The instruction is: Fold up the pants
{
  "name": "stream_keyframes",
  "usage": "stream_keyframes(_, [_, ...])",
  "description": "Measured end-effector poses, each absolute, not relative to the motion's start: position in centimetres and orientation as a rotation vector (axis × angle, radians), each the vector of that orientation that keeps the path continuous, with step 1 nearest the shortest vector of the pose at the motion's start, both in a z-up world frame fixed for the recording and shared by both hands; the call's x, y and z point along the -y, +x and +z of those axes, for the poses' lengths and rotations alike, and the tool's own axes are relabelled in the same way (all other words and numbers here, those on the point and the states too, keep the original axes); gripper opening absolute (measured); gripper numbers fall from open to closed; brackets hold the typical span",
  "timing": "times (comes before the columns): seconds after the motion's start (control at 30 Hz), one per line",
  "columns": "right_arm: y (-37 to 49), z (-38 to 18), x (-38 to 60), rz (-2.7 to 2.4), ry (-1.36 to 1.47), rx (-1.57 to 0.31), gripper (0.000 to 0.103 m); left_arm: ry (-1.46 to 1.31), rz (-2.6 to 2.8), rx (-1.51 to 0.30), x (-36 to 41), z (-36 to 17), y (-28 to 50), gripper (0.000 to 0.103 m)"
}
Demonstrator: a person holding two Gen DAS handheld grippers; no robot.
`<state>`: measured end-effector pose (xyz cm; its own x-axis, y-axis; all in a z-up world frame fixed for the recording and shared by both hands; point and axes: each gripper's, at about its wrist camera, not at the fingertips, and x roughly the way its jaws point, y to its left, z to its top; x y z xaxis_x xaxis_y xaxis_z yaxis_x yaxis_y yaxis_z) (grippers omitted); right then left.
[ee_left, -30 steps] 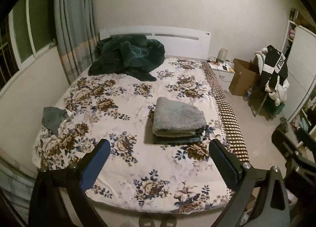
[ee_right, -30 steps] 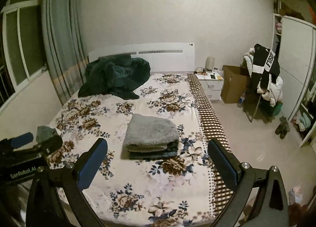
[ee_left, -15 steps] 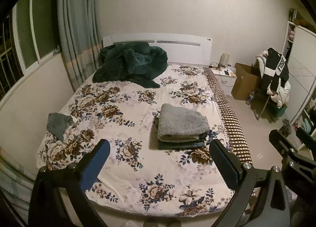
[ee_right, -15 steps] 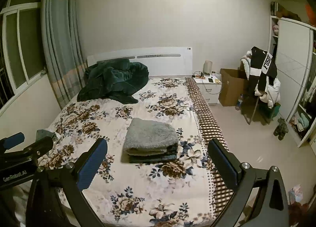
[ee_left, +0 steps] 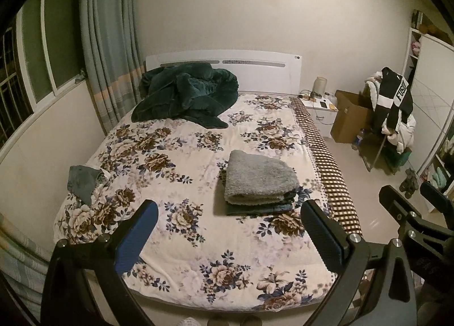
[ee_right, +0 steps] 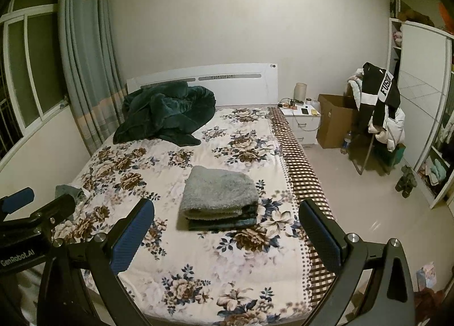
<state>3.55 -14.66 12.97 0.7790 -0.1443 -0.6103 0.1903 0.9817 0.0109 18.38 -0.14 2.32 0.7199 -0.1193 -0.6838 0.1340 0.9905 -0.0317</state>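
Note:
A folded stack of fuzzy grey pants (ee_left: 259, 181) (ee_right: 220, 194) lies on darker folded cloth in the middle of the floral bed (ee_left: 181, 155) (ee_right: 204, 263). My left gripper (ee_left: 229, 226) hovers open above the foot of the bed, well short of the stack, with nothing between its fingers. My right gripper (ee_right: 227, 225) is also open and empty, back from the stack. In the left wrist view the right gripper's body shows at the right edge. The left gripper's body shows at the left edge of the right wrist view.
A dark green blanket (ee_left: 184, 96) is heaped at the headboard. A small grey-green cloth (ee_left: 83, 181) lies at the bed's left edge. Right of the bed are a nightstand (ee_right: 302, 119), a cardboard box (ee_right: 334, 121), and a chair piled with clothes (ee_right: 380, 110). Curtains (ee_left: 107, 50) hang left.
Both grippers have pulled back and risen from the bed, so the stack and the bed look smaller and lower in both views. Both stayed open.

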Motion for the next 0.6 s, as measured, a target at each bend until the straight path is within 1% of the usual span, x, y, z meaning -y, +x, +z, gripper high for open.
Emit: stream_keyframes(0.6, [3.61,13.03,15.26,-0.183,0.079,-0.653,0.103,0.028,-0.155,-0.761,-0.78,2.85,19.25,0.103])
